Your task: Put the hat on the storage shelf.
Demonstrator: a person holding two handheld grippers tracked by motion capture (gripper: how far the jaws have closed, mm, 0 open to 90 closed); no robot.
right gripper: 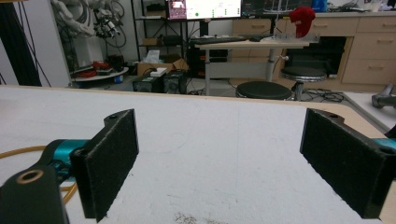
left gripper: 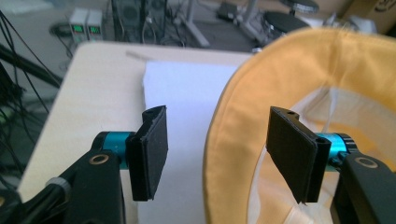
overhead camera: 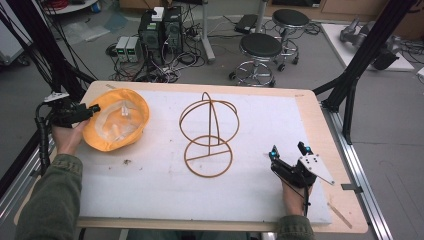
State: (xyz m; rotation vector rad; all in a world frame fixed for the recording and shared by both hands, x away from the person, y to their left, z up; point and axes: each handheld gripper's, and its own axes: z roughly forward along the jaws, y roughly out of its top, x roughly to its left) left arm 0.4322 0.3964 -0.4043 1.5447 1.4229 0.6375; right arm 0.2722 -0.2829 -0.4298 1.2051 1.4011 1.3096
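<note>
Left tongs (left gripper: 212, 154) agape astride yellow hat (left gripper: 299, 70) brim, right tongs (right gripper: 224, 163) agape over white mat (right gripper: 210, 140)

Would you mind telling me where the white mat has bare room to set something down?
The white mat is bare along its near edge, between the round-based wire stand and the right gripper, and beyond the stand toward the far right corner. It is crowded at the left, where the yellow fabric hat meets the left gripper.

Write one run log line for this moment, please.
left gripper: open, jaws astride yellow hat brim | right gripper: open, holds nothing | wire stand: upright, untouched
</note>
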